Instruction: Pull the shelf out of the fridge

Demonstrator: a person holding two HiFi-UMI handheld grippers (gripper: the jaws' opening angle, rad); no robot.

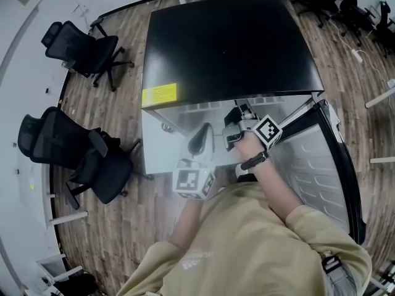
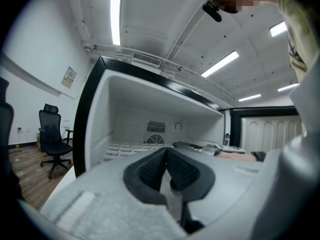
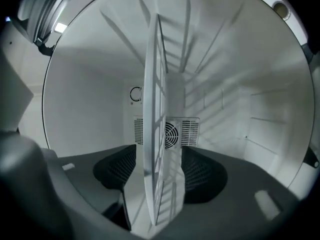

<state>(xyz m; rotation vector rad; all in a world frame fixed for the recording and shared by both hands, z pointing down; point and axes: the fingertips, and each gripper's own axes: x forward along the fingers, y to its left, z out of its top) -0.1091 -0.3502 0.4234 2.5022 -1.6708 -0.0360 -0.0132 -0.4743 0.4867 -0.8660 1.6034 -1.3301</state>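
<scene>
A small fridge with a black top stands with its door swung wide to the right. My right gripper reaches into the cabinet. In the right gripper view the white wire shelf runs edge-on between the jaws of the right gripper. The jaws stand open, and both dark pads are clear of the shelf. My left gripper hovers in front of the opening, lower and to the left. In its own view the left gripper has its pads closed together at the tips, with nothing between them.
A round fan grille sits on the fridge's back wall. Two black office chairs stand on the wooden floor to the left. A yellow label marks the fridge's top front edge. The person's forearm stretches toward the opening.
</scene>
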